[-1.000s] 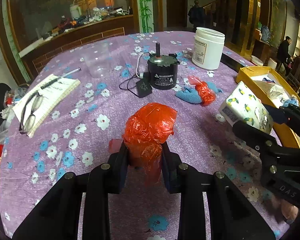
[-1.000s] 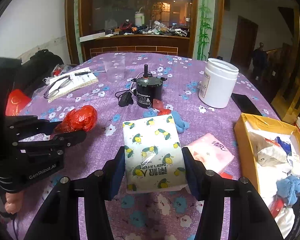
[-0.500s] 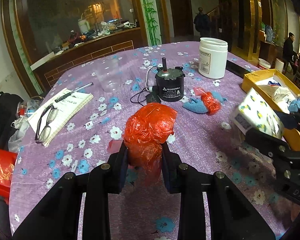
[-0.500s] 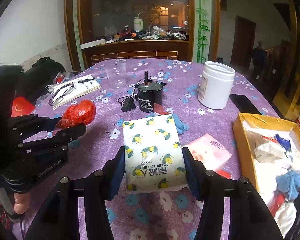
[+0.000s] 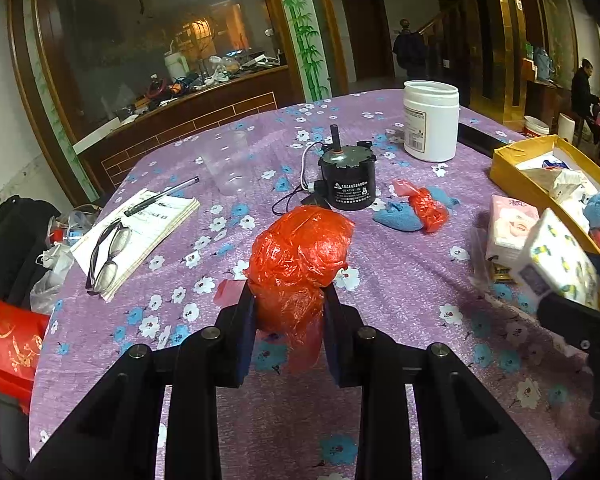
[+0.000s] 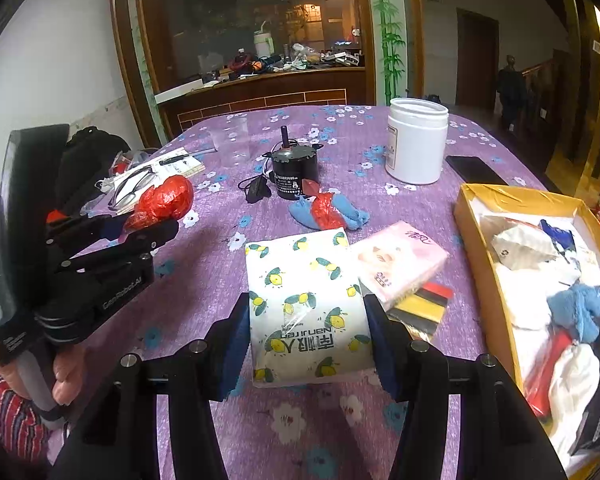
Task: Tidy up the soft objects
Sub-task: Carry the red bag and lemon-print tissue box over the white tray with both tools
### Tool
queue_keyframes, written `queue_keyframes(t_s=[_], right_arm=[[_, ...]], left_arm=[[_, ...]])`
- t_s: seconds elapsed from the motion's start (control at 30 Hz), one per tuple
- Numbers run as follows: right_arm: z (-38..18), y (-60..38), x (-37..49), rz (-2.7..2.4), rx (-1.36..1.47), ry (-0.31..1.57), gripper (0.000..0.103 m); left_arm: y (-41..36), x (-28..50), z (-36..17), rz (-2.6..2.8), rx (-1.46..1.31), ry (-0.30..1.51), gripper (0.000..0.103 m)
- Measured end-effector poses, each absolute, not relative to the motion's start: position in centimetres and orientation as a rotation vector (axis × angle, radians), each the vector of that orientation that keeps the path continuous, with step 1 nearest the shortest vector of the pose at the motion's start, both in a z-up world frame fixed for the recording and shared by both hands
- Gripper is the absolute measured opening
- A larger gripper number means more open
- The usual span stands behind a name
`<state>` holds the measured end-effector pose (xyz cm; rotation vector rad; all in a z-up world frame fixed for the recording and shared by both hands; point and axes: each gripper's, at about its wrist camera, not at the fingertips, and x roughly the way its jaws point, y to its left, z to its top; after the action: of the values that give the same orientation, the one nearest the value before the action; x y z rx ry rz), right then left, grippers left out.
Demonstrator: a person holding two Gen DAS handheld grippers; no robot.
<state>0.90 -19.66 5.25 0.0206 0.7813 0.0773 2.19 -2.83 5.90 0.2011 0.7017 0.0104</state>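
Observation:
My left gripper [image 5: 288, 312] is shut on a crumpled red plastic bag [image 5: 300, 256] and holds it above the purple flowered tablecloth [image 5: 400, 312]; the bag also shows in the right wrist view [image 6: 166, 200]. My right gripper [image 6: 306, 332] is shut on a lemon-print tissue pack [image 6: 306, 304], seen also at the right of the left wrist view [image 5: 556, 264]. A pink tissue pack [image 6: 400, 264] lies just right of it. A blue cloth with a small red bag [image 6: 328, 210] lies mid-table. A yellow box [image 6: 476, 216] at the right holds several soft items.
A black motor with a cable [image 5: 346, 180], a white jar [image 5: 430, 126], a clear plastic cup [image 5: 230, 164], a notebook with pen and glasses [image 5: 140, 228] and a black phone [image 6: 474, 170] stand on the table. Yellow, red and black strips [image 6: 424, 306] lie under the pink pack.
Both grippers have risen and drawn back a little with their loads; more of the table and the yellow box shows. Both grips are unchanged.

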Motion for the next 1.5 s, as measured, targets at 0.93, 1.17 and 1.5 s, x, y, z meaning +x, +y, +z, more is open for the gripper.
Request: queue_keyframes(t_s=[0.93, 1.17, 1.5], right_arm=[[9.4, -26.4, -4.1, -0.045, 0.164, 0.692, 0.055], [10.6, -31.3, -6.1, -0.116, 0.255, 0.660, 0.056], [11.0, -37.9, -9.1, -0.210, 0.340, 0.663, 0.056]], left_arm=[[-2.0, 2.0, 6.2, 0.029, 0.153, 0.696, 0.027], [-2.1, 1.9, 6.6, 0.015, 0.144, 0.708, 0.027], [-5.2, 0.4, 8.3, -0.092, 0.177, 0.714, 0.026]])
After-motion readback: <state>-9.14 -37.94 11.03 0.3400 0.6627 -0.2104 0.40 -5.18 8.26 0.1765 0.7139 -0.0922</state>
